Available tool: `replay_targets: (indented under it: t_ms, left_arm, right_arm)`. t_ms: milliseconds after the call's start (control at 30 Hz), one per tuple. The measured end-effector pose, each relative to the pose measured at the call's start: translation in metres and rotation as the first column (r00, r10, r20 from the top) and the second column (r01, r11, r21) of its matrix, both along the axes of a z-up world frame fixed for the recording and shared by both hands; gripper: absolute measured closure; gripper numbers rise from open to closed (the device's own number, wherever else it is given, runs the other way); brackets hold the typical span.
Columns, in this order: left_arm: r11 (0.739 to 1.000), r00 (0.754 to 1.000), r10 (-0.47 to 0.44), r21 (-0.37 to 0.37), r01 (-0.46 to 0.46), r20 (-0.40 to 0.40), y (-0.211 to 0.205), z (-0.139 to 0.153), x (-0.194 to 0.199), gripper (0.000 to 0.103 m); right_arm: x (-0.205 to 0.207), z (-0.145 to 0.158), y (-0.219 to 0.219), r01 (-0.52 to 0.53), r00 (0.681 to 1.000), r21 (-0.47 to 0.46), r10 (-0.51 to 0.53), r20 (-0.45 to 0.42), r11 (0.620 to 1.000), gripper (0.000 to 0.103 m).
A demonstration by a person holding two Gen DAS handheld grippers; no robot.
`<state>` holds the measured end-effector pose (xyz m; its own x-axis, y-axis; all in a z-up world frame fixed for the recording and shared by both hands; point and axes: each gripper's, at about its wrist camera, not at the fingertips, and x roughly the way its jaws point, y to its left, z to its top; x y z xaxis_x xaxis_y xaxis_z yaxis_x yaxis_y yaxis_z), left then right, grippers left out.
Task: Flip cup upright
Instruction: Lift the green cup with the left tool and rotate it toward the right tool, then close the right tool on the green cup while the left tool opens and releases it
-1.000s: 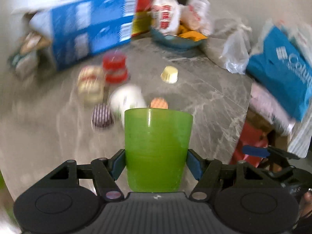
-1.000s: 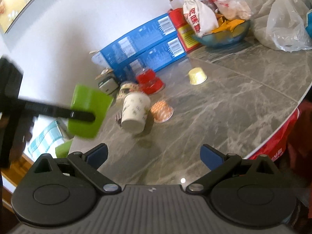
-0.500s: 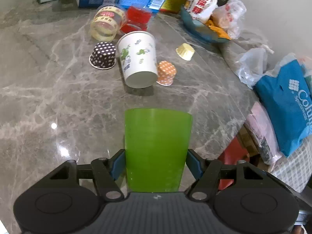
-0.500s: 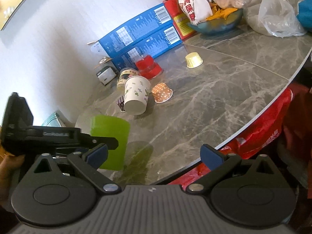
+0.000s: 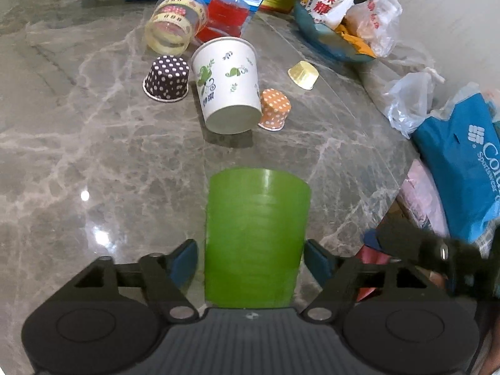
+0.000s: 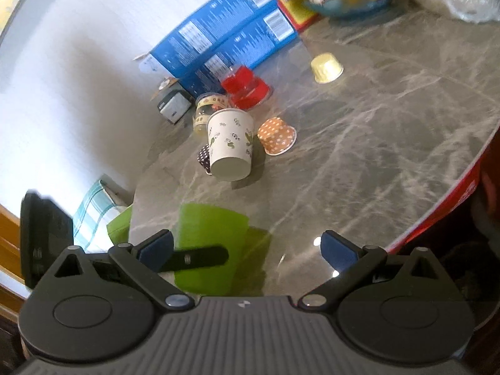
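Note:
A green plastic cup stands between my left gripper's blue pads, wider end up, at the near edge of the grey marble table. The jaws sit slightly off the cup's walls, with a thin gap on each side. In the right wrist view the same cup stands on the table with the left gripper's finger across its side. My right gripper is open and empty, just right of the cup.
A white paper cup lies on its side mid-table, with a dark dotted cup, an orange dotted cup and a yellow cup upside down around it. Blue boxes, a red container, a snack bowl and bags line the back and right.
The left gripper lowered the green cup from the air to the table's near edge and its jaws have eased off the cup. The right gripper has moved in beside the cup.

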<state>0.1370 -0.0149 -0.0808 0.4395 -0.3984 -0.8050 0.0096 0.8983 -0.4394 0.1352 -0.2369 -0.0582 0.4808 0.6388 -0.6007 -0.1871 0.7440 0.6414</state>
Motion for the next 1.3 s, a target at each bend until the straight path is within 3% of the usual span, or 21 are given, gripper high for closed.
replay_targets:
  t_ms: [67, 267, 367, 633, 833, 1033, 1200, 1300]
  left_arm:
    - [1.0, 1.0, -0.014, -0.007, 0.014, 0.016, 0.003, 0.003, -0.003, 0.018]
    - [0.998, 0.997, -0.054, 0.021, 0.053, 0.049, 0.007, 0.012, -0.021, 0.016]
    - [0.999, 0.997, -0.032, 0.026, 0.03, 0.076, 0.02, 0.015, -0.04, 0.016]
    - [0.997, 0.985, 0.015, -0.071, -0.002, 0.174, 0.057, 0.021, -0.081, 0.016]
    - [0.985, 0.981, 0.061, -0.168, -0.03, 0.181, 0.083, 0.005, -0.092, 0.016]
    - [0.973, 0.981, 0.074, -0.229, -0.031, 0.181, 0.102, -0.004, -0.107, 0.016]
    - [0.961, 0.976, 0.101, -0.271, -0.045, 0.195, 0.116, -0.006, -0.12, 0.016]
    - [0.956, 0.973, 0.114, -0.289, -0.052, 0.203, 0.121, -0.008, -0.126, 0.016]
  right_arm:
    - [0.011, -0.003, 0.007, -0.023, 0.999, 0.04, 0.025, -0.039, 0.999, 0.001]
    - [0.022, -0.003, 0.025, -0.034, 0.997, 0.013, 0.035, -0.066, 0.999, 0.001]
    - [0.023, -0.01, 0.035, -0.041, 0.994, 0.01, 0.042, -0.1, 0.999, 0.002]
    - [0.028, -0.019, 0.055, -0.008, 0.989, -0.037, 0.002, -0.149, 0.999, 0.011]
    - [0.031, -0.014, 0.072, -0.002, 0.988, -0.136, -0.019, -0.153, 0.991, 0.022]
    - [0.039, -0.007, 0.086, -0.06, 0.986, -0.248, 0.019, -0.164, 0.967, 0.027]
    - [0.046, -0.008, 0.106, -0.162, 0.973, -0.358, 0.087, -0.215, 0.92, 0.029]
    - [0.041, 0.002, 0.115, -0.172, 0.979, -0.413, 0.108, -0.174, 0.895, 0.03]
